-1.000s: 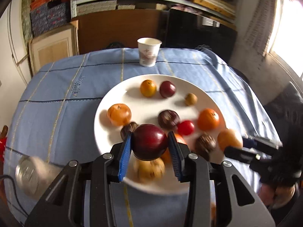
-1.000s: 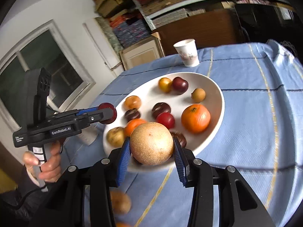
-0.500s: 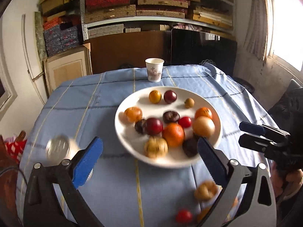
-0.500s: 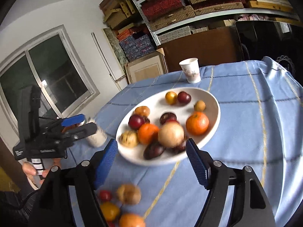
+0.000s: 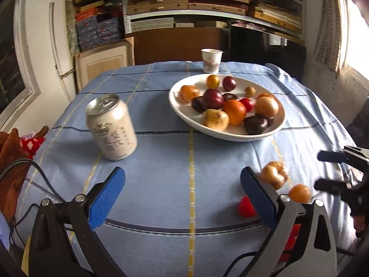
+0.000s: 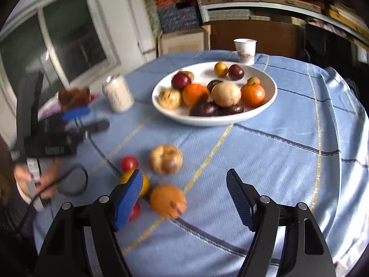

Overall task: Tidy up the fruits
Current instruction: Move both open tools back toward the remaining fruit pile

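Two tools hang released over a desk draped in blue cloth, the left tool with its jaws spread wide and nothing between them, the right tool likewise parted over bare cloth, both having just let go of fruit. Most fruit sits heaped in a white plate at the middle of the desk, near a pale drink can and a paper cup. Several loose fruits lie on the cloth at the near edge, beside the right tool's left finger.
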### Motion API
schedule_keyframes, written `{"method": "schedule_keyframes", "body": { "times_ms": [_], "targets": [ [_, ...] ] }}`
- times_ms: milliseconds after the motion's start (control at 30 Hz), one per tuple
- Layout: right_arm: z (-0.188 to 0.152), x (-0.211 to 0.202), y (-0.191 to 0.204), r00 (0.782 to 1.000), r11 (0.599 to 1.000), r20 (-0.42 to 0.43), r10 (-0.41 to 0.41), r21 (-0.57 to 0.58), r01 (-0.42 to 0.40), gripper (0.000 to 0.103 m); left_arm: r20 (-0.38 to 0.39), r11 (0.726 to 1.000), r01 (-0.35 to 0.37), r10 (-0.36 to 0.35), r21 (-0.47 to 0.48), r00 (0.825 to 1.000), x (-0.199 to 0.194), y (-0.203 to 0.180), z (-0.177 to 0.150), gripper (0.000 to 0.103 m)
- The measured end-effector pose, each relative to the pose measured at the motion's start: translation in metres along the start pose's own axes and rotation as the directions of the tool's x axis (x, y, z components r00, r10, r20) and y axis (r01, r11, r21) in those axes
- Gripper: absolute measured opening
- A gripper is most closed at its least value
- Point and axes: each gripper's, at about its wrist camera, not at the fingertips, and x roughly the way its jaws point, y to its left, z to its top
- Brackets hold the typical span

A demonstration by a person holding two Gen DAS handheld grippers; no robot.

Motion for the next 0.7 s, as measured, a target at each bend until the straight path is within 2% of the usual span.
{"method": "schedule_keyframes", "body": {
  "times_ms": [200, 400, 700],
  "targets": [
    [-0.013, -0.002, 0.013, 0.999, 0.996, -0.034, -0.002, -0.093, -0.002, 0.075, -0.038, 0.998, 0.044, -0.046, -0.05, 0.998, 0.004, 0.01, 0.0, 0.098],
    [-0.017, 0.003, 0.021, 0.998, 0.991, -0.065, -0.005, -0.131, -0.004, 0.067, -0.036, 0.998, 0.046, -0.048, -0.051, 0.998, 0.003, 0.01, -0.001, 0.098],
    [-0.022, 0.012, 0.026, 0.995, 0.989, -0.1, -0.021, -0.145, 0.007, 0.06, -0.042, 0.998, 0.045, -0.047, -0.04, 0.998, 0.004, 0.006, -0.001, 0.098]
  ]
}}
